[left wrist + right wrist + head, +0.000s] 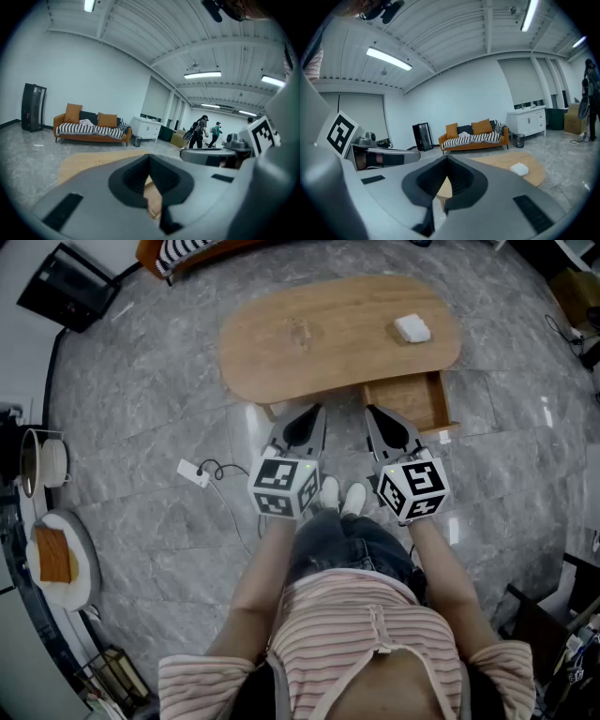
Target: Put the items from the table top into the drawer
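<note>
An oval wooden table (319,334) stands ahead of me on the grey floor. One white, flat item (412,329) lies on the table's right part, and it shows again (519,168) in the right gripper view. Under the table's right side a wooden drawer (409,399) is pulled out toward me. My left gripper (318,410) is held just short of the table's near edge, shut and empty. The right gripper (369,411) sits beside it at the drawer's left corner, also shut with nothing in it. Both are well back from the white item.
A white power strip (194,472) with a black cable lies on the floor to the left. My white shoes (341,497) stand between the grippers. An orange sofa (91,129), a black tower unit (33,108) and white cabinets (530,121) line the walls. Two people (206,131) walk far off.
</note>
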The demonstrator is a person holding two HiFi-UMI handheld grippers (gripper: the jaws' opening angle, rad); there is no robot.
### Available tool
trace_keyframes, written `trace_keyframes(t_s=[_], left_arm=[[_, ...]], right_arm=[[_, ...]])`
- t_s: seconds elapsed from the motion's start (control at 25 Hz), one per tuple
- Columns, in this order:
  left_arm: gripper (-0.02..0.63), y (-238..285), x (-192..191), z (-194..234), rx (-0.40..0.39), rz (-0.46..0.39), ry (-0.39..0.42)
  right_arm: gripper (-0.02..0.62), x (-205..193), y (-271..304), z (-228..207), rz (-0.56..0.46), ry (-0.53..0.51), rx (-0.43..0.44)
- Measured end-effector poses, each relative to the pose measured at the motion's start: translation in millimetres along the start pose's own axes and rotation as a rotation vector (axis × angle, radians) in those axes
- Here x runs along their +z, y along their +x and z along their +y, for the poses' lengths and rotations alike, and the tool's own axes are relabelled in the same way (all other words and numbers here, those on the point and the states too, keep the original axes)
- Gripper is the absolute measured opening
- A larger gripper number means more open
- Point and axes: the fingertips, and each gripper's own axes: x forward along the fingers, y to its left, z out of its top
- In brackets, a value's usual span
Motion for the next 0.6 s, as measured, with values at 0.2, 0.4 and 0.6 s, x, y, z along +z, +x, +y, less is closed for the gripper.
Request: trace_keyframes(t_s=[0.2,0.4,0.6], left_arm=[[0.012,-0.4,-3.3,-11.0,0.016,0.007,-0.003],[0.012,2.7,-4.4,-11.2,0.047,0.007,-0.020],[0.012,2.4,-5.7,-8.2,0.087,0.016,-0.034]], right_arm=[[0.008,-2.4,-13.8,-4.6,0.000,-0.001,0.010],[0.008,-3.5,-23.2,-11.3,-0.002,0.007,0.025],[0.008,-4.3,-39.2,-19.8,-0.005,0.017,0.023]])
